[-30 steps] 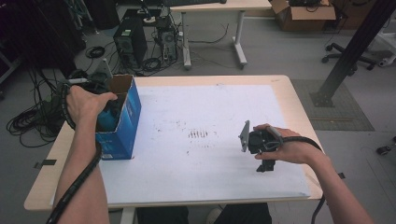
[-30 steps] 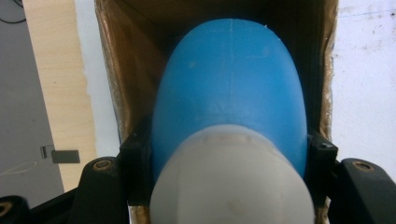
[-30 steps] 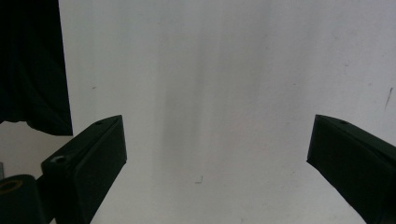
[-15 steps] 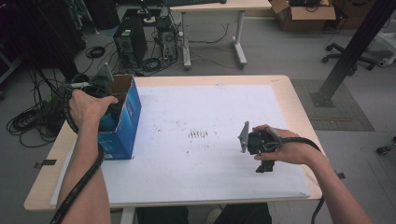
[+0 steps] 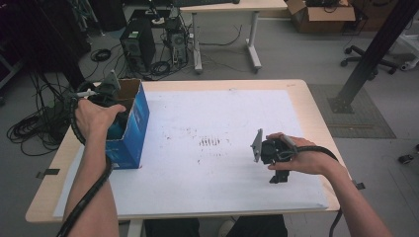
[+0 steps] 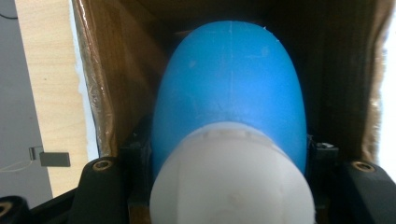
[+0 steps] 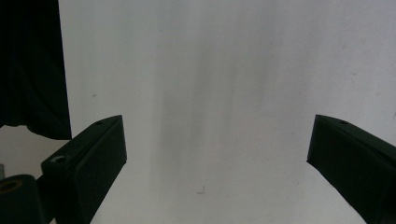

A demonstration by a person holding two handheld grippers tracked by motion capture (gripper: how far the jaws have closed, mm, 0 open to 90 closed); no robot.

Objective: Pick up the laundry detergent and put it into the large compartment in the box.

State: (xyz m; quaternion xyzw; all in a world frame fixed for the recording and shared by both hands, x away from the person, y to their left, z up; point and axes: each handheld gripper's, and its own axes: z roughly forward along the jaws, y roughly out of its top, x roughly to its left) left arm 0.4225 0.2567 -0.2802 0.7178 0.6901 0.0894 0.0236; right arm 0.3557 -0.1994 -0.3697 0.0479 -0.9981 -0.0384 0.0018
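Right now my left gripper (image 5: 106,101) is clamped on a blue plastic bottle w/ white cap (image 6: 229,107), down inside the open blue cardboard box (image 5: 133,128) at the table's left edge. Bottle's long axis runs straight ahead along the jaws, cap nearest. Right gripper (image 7: 217,154), jaws apart and empty, hangs well away over white paper (image 5: 222,118).
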